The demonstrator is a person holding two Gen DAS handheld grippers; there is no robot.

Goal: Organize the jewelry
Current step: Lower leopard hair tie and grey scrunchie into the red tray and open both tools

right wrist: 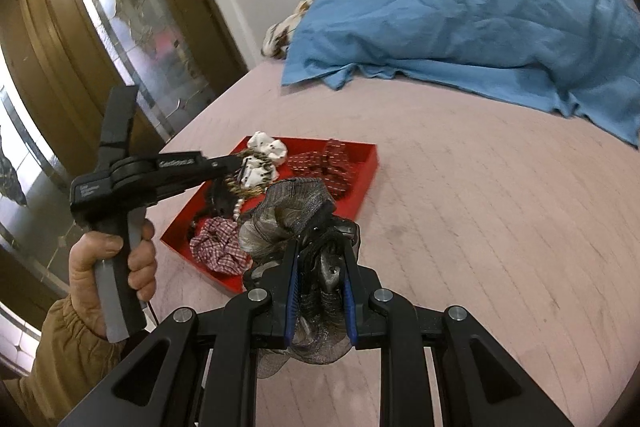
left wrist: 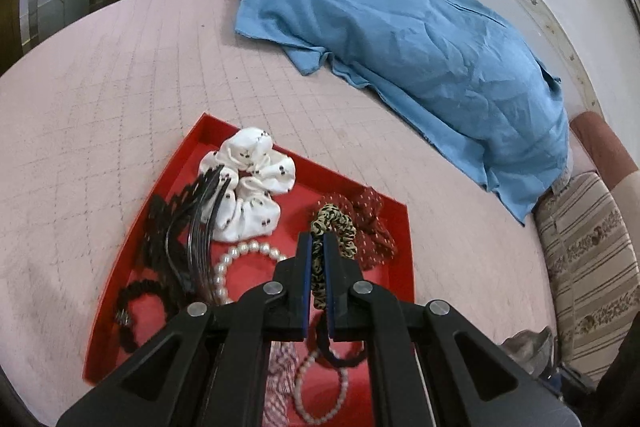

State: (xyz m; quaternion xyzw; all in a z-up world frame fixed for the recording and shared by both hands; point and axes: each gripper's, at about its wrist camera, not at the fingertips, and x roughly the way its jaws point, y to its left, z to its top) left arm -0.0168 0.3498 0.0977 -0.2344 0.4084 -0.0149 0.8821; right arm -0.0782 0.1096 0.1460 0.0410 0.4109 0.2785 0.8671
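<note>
The left gripper (left wrist: 318,239) is clamped tight on a leopard-print scrunchie (left wrist: 334,233), the blue pads pinching its band so the loop bulges past the fingertips, right above the red tray (left wrist: 192,151) on the pink quilted bedspread (left wrist: 120,75). In the tray there's a white dotted scrunchie (left wrist: 250,183) at the far end, black headbands (left wrist: 188,227) along the left wall, a pearl bracelet (left wrist: 240,259) in the middle, a dark red dotted scrunchie (left wrist: 372,227) on the right, a black hair tie (left wrist: 136,311) near the front left. Over on the right wrist view, the right gripper (right wrist: 320,255) has its jaws narrowed around a grey-black mesh hair accessory (right wrist: 296,207), fabric bunched between the pads and spilling above and below them, hanging just beside the tray's near corner. A hand (right wrist: 108,259) in a tan sleeve (right wrist: 68,347) grips the left tool's handle. A checked scrunchie (right wrist: 218,243) sits at the tray's near end. Behind, a blue garment (right wrist: 480,27) lies spread across the bed.
</note>
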